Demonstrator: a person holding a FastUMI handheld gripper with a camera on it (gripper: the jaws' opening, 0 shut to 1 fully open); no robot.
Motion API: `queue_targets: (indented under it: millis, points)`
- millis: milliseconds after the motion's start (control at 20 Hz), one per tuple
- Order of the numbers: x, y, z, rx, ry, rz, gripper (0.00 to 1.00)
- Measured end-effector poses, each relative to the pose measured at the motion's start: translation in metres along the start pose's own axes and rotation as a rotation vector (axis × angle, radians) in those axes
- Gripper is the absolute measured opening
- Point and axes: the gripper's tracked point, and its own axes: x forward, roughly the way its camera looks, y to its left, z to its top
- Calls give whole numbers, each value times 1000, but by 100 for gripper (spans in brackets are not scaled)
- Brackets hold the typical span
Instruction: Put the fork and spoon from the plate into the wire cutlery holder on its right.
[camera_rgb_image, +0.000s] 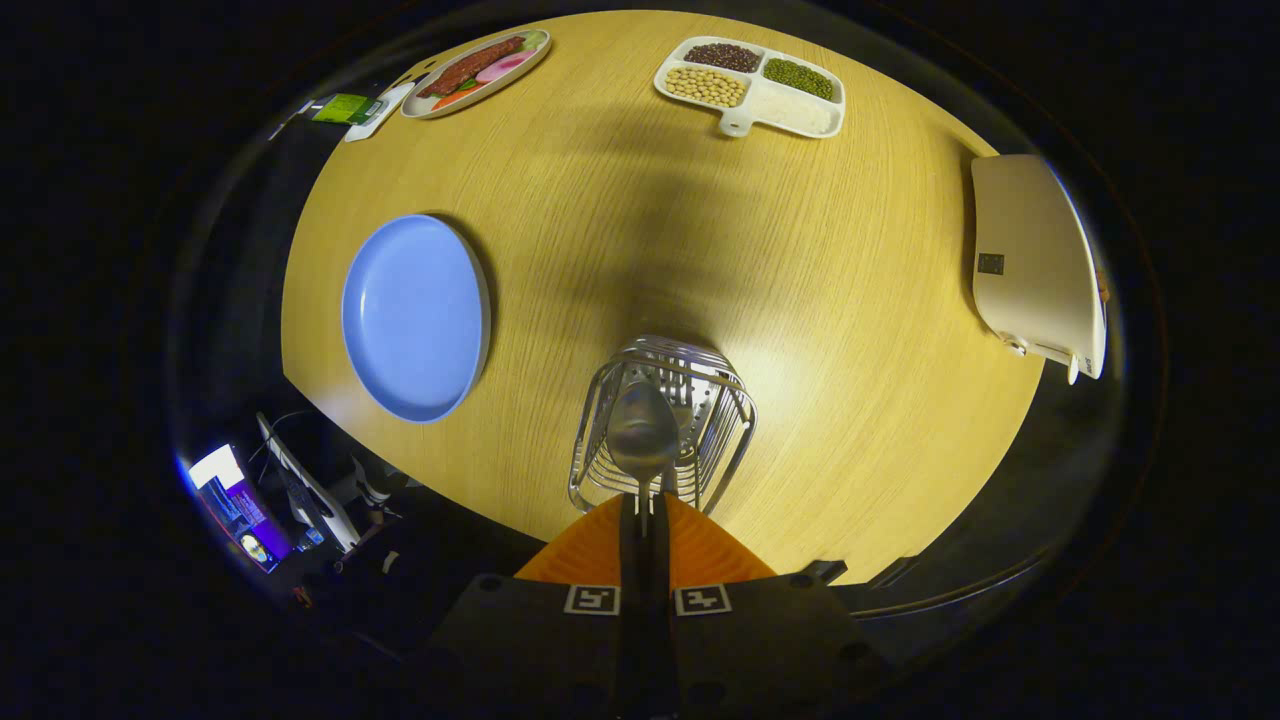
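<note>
Gripper (645, 512) fingers closed narrow, both pressing on the handle of a shiny metal spoon (642, 432), bowl forward. Spoon bowl sits over the open top of the silver wire cutlery holder (600, 405), just ahead of the fingers. Round blue plate (412, 315) lies bare on the light wooden table (850, 330), left of the holder. Fork not discernible.

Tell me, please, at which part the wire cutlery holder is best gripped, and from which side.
Judging by shape, grip the top rim of the wire cutlery holder from above, one finger inside and one outside a single wall. The thin wire suits the narrow fingers, while the whole basket looks too wide for them. The tool is now shut on the spoon, which hangs over the holder, so that must go in first.
</note>
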Motion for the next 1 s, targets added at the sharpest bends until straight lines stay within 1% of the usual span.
queue_targets:
  millis: [150,300,450,500,550,700,800,850,1000]
  points:
    - [8,-4,8,-3,-10,-22,7]
    - [13,-11,17,2,-79,-46,11]
    - [6,-13,23,39,-169,-33,21]
    - [1,-14,28,55,-218,-27,28]
    - [-5,-13,33,64,-277,-17,31]
    - [-30,-3,37,61,-441,18,65]
    - [-45,0,34,62,-544,17,87]
    - [-56,2,35,69,-609,17,88]
    - [-95,12,37,86,-831,11,98]
